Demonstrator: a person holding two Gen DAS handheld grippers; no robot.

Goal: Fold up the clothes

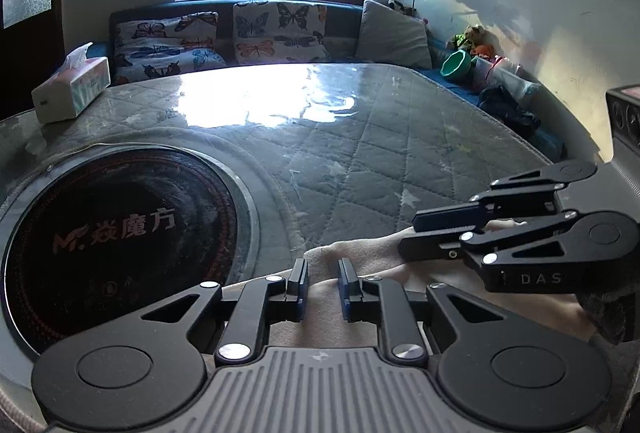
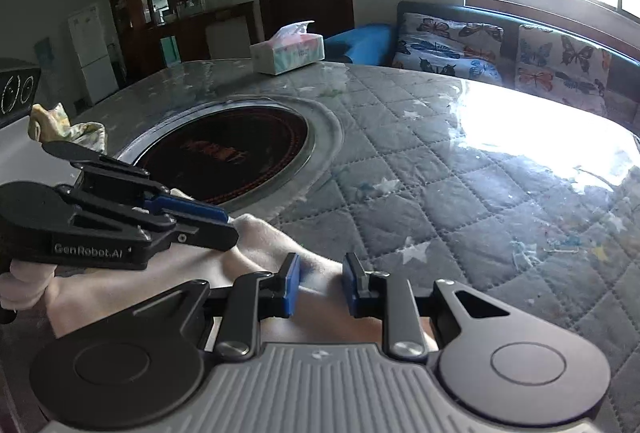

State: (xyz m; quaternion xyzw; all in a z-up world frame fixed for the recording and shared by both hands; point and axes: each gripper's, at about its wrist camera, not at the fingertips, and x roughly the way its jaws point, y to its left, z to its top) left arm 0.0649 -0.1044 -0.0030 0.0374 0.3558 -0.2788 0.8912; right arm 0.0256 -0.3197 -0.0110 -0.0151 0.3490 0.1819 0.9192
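1. The tabletop (image 1: 360, 153) under its quilted grey cover takes up most of both views, with a round black cooktop (image 1: 116, 233) sunk into it and a tissue box (image 1: 72, 89) at the far edge. The broad middle of the cover carries no garment, folded or unfolded.

2. The cream garment (image 1: 360, 261) lies bunched at the near edge of the tabletop, just beside the cooktop and right under my two grippers. I see soft rolls and creases, no flat panel and no clean fold line, so I judge the folding is at its start: spreading, folding and squaring all seem left to do.

3. A small patterned cloth (image 2: 68, 129) sits crumpled at the tabletop's edge in the right wrist view. I cannot tell whether it is part of the job.

4. My right gripper (image 2: 320, 283) hangs over the cream fabric, fingers a moderate gap apart with cloth showing between them, not pinched as far as I can tell.

5. My left gripper (image 1: 323, 283) does the same: jaws narrowly parted above the fabric, holding nothing that I can see.
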